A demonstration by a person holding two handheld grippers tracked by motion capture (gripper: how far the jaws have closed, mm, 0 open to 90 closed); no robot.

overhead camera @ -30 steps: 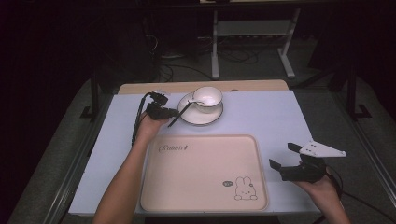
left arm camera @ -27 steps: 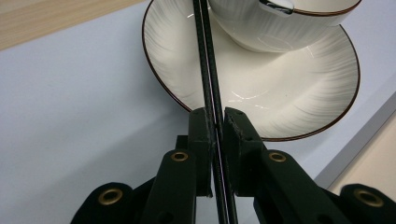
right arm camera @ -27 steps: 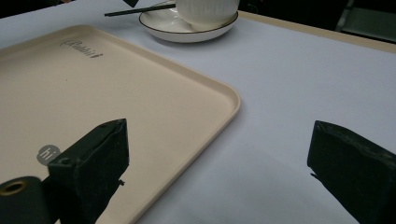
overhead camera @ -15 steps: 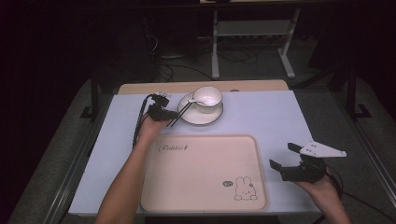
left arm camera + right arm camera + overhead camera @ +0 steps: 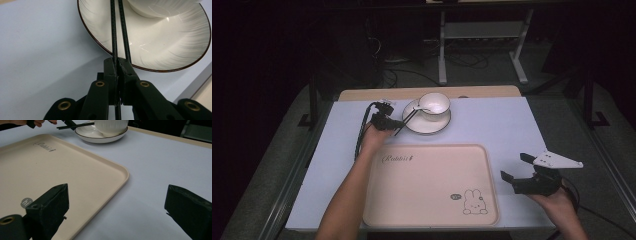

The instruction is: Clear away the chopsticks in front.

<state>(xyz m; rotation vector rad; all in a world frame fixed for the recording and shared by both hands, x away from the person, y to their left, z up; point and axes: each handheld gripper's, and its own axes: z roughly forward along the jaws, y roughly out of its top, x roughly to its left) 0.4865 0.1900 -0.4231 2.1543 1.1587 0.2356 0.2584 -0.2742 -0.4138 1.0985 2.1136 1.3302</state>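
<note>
Left claw [image 5: 117,67] on black chopsticks [image 5: 119,30]; "hi" on tray [image 5: 75,170].

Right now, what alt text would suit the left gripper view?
Two black jaws of the left gripper are shut on a pair of black chopsticks that reach over a white, dark-rimmed plate. A white bowl stands on the plate, all on a pale blue table.
</note>
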